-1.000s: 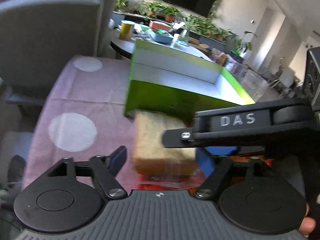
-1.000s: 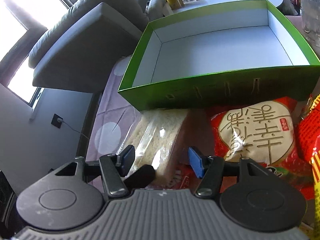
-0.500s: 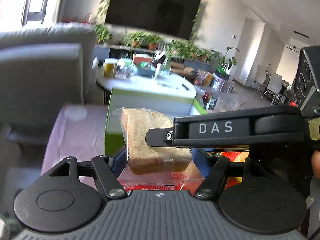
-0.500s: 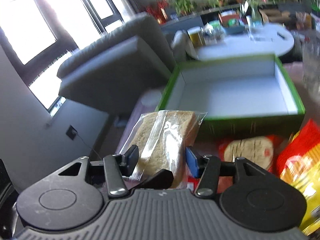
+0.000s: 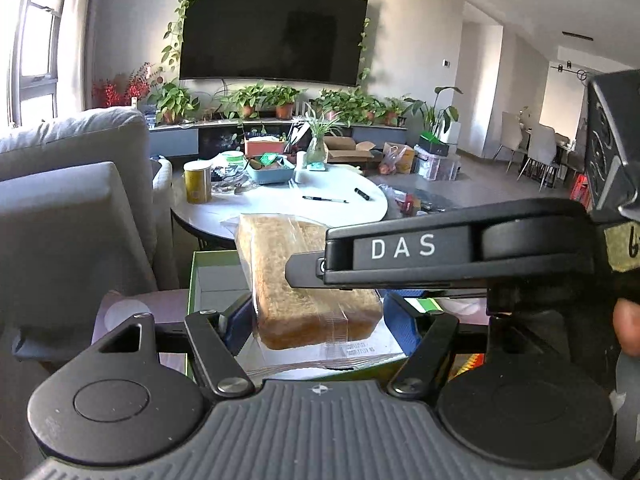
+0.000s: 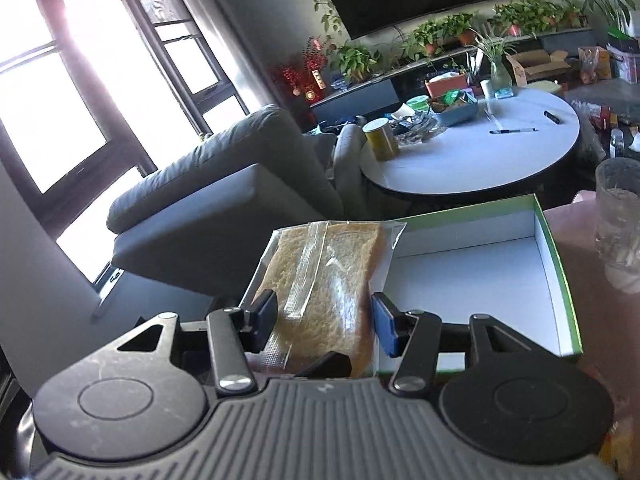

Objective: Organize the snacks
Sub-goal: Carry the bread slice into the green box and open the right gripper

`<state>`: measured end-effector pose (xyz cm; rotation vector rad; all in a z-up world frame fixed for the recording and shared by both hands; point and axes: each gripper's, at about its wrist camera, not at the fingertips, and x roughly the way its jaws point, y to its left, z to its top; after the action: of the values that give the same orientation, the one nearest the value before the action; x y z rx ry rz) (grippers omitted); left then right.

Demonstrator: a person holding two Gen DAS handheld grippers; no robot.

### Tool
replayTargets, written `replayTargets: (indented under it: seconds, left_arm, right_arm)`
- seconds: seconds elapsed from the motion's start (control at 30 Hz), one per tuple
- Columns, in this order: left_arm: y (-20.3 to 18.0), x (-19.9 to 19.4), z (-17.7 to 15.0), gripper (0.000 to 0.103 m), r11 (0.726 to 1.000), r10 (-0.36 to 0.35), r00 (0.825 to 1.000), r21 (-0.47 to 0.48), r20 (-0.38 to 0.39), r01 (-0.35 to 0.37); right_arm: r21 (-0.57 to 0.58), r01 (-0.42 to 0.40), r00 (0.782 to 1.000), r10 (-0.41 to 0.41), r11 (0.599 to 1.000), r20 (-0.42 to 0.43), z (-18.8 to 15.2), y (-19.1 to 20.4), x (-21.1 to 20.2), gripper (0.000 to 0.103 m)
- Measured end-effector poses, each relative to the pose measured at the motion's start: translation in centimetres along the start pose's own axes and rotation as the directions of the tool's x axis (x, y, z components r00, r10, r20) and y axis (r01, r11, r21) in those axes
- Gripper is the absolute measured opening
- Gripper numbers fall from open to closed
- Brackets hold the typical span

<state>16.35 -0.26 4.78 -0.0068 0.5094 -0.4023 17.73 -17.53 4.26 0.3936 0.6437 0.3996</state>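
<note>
your right gripper (image 6: 324, 322) is clamped on the bagged bread (image 6: 328, 284), held aloft at the near left corner of the green box (image 6: 560, 264). your left gripper (image 5: 316, 324) brackets the same loaf; whether its pads touch, you cannot tell. beyond: grey sofa (image 6: 224, 208), round white table (image 6: 480, 156), wall tv (image 5: 272, 36).

I see the bagged bread (image 6: 328, 292) between my right tongs (image 6: 326, 322), above the near left of the open box (image 6: 480, 276). A round tabletop (image 6: 480, 156) lies behind the box, a sofa (image 6: 224, 216) to its left.
</note>
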Motion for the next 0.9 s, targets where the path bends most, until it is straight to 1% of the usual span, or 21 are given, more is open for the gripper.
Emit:
replayTargets:
  seconds: [0.13,0.23,0.33,0.5,0.63,0.7,0.77,0.83,0.9]
  left_arm:
    - [1.5,2.6,-0.2,0.065,1.000,-0.010,1.000,-0.010,-0.010,0.010]
    - [2.2,4.5,-0.5,0.065,1.000,-0.008,0.999,-0.014,-0.037,0.007]
    - [3.2,6.5,-1.4,0.063,0.999,-0.015,0.996,-0.038,-0.083,0.012]
    - [4.2,8.5,-3.3,0.063,0.997,-0.031,0.990,-0.075,-0.139,0.021]
    - [4.4,8.9,-4.6,0.063,0.996,-0.032,0.983,-0.088,-0.180,0.017]
    - [4.5,8.8,-5.1,0.064,0.996,-0.029,0.983,-0.091,-0.183,0.012]
    - [4.4,8.3,-5.4,0.064,0.995,-0.025,0.986,-0.095,-0.168,0.009]
    - [4.3,7.9,-5.4,0.064,0.994,-0.027,0.984,-0.106,-0.176,0.008]
    - [4.1,7.7,-5.4,0.068,0.994,-0.020,0.983,-0.105,-0.185,0.001]
  right_arm:
    - [0.049,0.009,1.000,-0.009,0.999,0.011,0.6,-1.2,2.0,0.086]
    - [0.093,0.016,1.000,-0.016,0.996,-0.004,0.8,-2.0,3.5,0.086]
    - [0.107,0.046,0.998,-0.042,0.993,-0.040,0.5,-2.8,5.4,0.086]
    - [0.127,0.081,0.992,-0.068,0.989,-0.110,-0.6,-3.9,7.5,0.086]
    - [0.128,0.122,0.981,-0.100,0.984,-0.164,-1.8,-4.3,8.5,0.086]
    - [0.117,0.134,0.976,-0.111,0.984,-0.185,-2.3,-4.4,8.8,0.086]
    - [0.110,0.139,0.973,-0.115,0.984,-0.203,-2.8,-4.3,8.8,0.086]
    - [0.098,0.138,0.972,-0.116,0.986,-0.206,-3.1,-4.1,8.5,0.086]
    - [0.099,0.139,0.969,-0.115,0.985,-0.219,-3.2,-4.1,8.3,0.086]
